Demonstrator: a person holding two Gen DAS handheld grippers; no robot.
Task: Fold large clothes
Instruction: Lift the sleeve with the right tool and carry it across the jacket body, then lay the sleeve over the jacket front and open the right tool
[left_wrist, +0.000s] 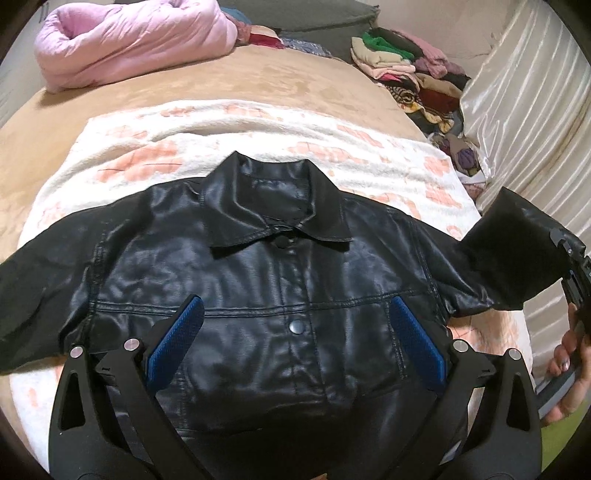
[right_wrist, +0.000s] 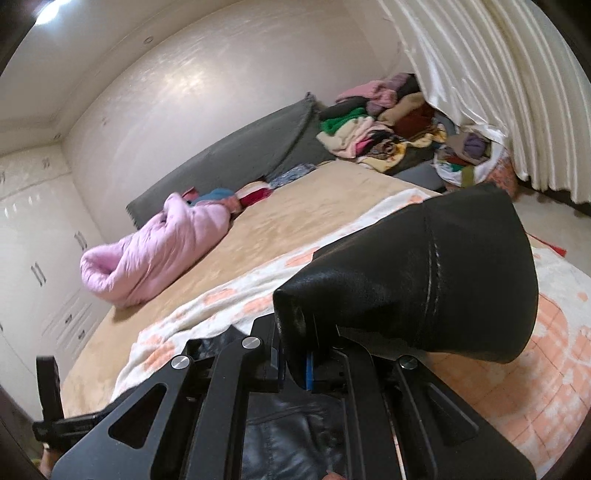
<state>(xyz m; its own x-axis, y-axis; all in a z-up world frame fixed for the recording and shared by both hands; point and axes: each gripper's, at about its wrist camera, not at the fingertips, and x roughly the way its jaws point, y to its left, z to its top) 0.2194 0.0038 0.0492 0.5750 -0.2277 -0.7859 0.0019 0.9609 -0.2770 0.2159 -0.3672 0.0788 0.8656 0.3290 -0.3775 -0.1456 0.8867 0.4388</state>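
Black jacket (left_wrist: 258, 280) lies front-up, buttoned, on the white-and-peach blanket (left_wrist: 332, 147). Left gripper (left_wrist: 295, 332) hangs over the jacket's chest, jaws wide apart, holding nothing. Right gripper (right_wrist: 297, 363) is clamped on the jacket's sleeve (right_wrist: 424, 273) (cuff lifted off the blanket).

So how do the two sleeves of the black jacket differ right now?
The left sleeve lies flat on the white blanket, untouched; the right sleeve is lifted off it, its cuff clamped in the right gripper. The left gripper hangs open over the jacket's front. Both sleeves are the same shiny black.
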